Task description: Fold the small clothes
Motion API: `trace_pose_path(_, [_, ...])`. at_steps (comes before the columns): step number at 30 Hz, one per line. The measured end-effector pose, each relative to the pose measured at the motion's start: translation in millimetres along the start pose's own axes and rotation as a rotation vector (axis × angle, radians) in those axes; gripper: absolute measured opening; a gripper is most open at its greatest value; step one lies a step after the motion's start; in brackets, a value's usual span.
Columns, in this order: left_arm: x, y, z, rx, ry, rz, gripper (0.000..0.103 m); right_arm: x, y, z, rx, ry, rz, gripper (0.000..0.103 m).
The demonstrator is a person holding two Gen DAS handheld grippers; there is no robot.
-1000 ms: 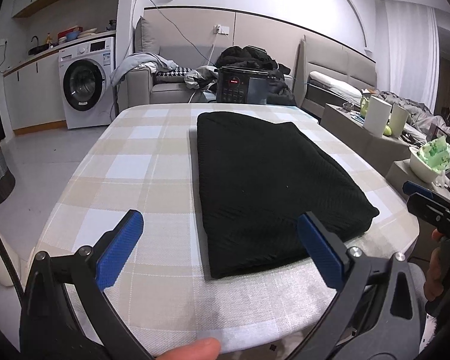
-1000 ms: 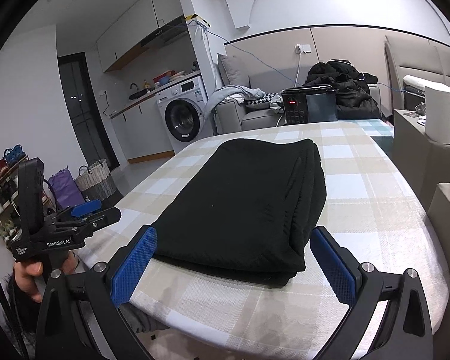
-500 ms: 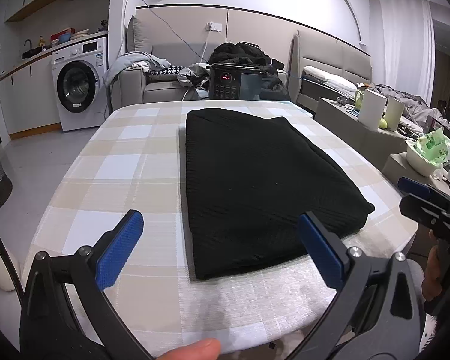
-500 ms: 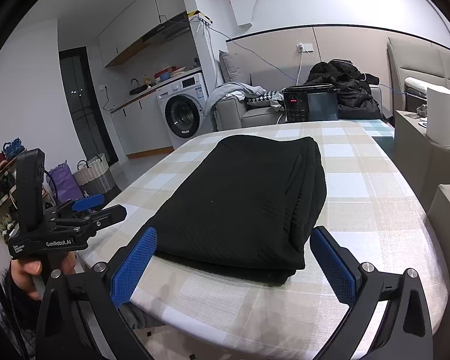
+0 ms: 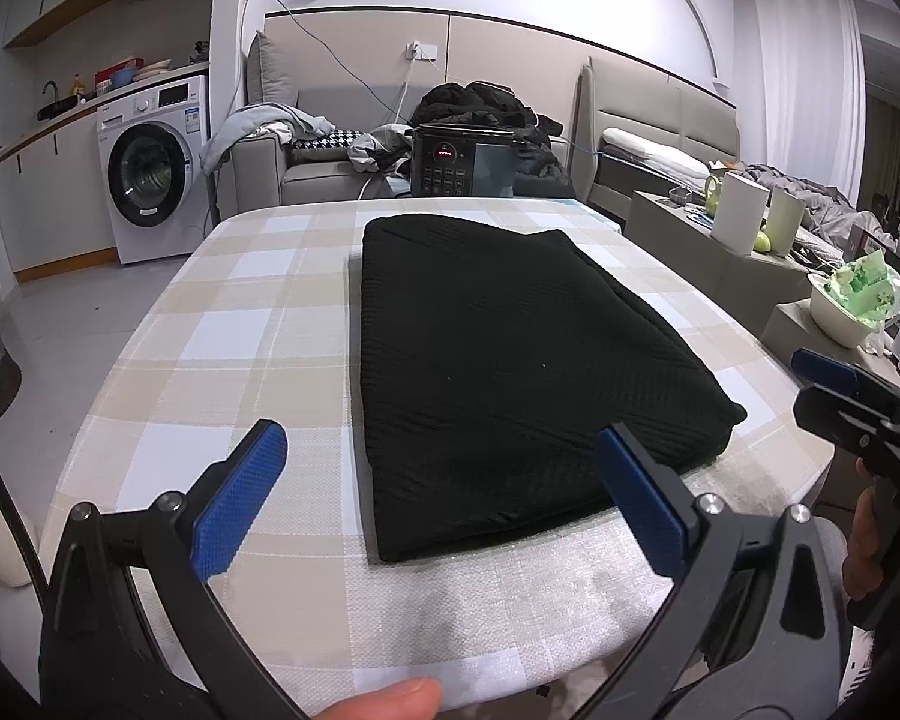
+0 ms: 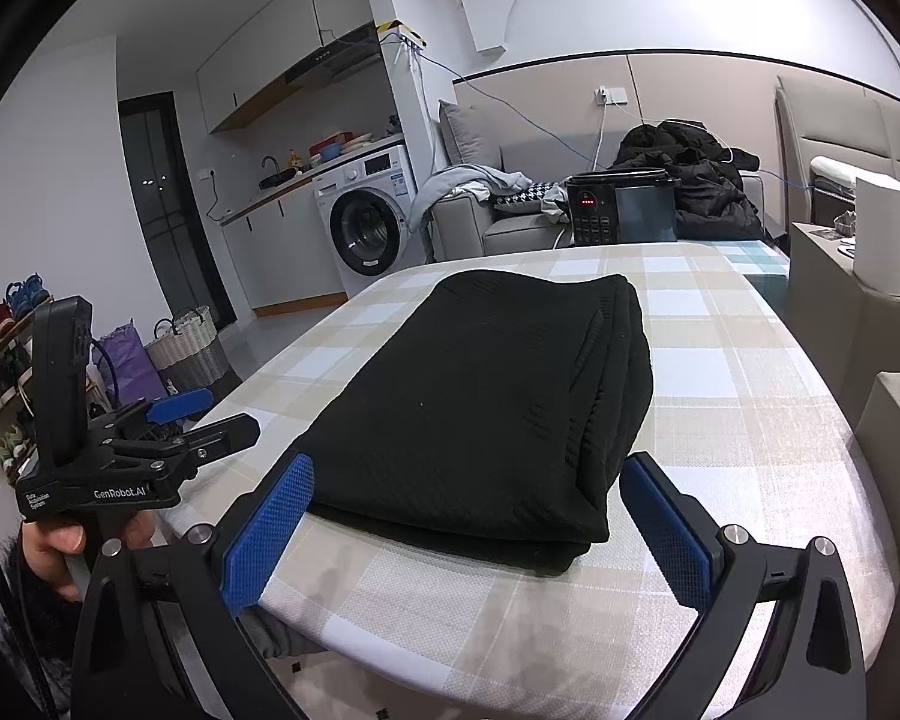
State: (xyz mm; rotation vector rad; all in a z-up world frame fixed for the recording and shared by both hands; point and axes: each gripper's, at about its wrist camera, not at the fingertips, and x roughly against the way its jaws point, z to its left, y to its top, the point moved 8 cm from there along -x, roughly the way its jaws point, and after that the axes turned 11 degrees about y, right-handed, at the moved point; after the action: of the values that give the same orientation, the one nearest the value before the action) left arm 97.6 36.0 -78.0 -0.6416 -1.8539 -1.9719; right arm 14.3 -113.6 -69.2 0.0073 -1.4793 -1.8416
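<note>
1. The left gripper (image 5: 441, 501) is held level at the near edge of the table (image 5: 222, 324), its blue-padded fingers (image 5: 237, 504) spread wide with nothing between them; a fingertip of the holder shows at the very bottom of that view.
2. The right gripper (image 6: 465, 531) hovers at the table's near corner, jaws likewise wide apart and empty, its fingers (image 6: 666, 540) flanking the near end of the garment without visibly touching it.
3. The black knit garment (image 5: 510, 360) lies folded into a thick rectangle on the checked tablecloth, its long side running away from both cameras.
4. Only the right wrist view shows the stacked layers along the garment's right edge (image 6: 624, 372) — the left wrist view gives a flat top and a clean left edge.
5. Each view catches the other tool from the side: the right one at the frame's right margin, largely cut off, the left one gripped in a hand (image 6: 60, 546) whose arm is lost in the dark rim.
6. Beyond the table stand a black appliance (image 5: 462, 159) with a lit red display, a sofa heaped with clothes and a washing machine (image 5: 150, 171).
7. A shoe rack and woven baskets (image 6: 189, 342) appear only in the right wrist view.
</note>
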Motion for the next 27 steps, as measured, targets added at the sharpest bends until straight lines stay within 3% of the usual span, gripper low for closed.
trace_pose_path(27, [-3, -2, -1, -0.003, -0.001, 0.002, 0.102, 1, -1, -10, -0.006, -0.005, 0.005, 0.103])
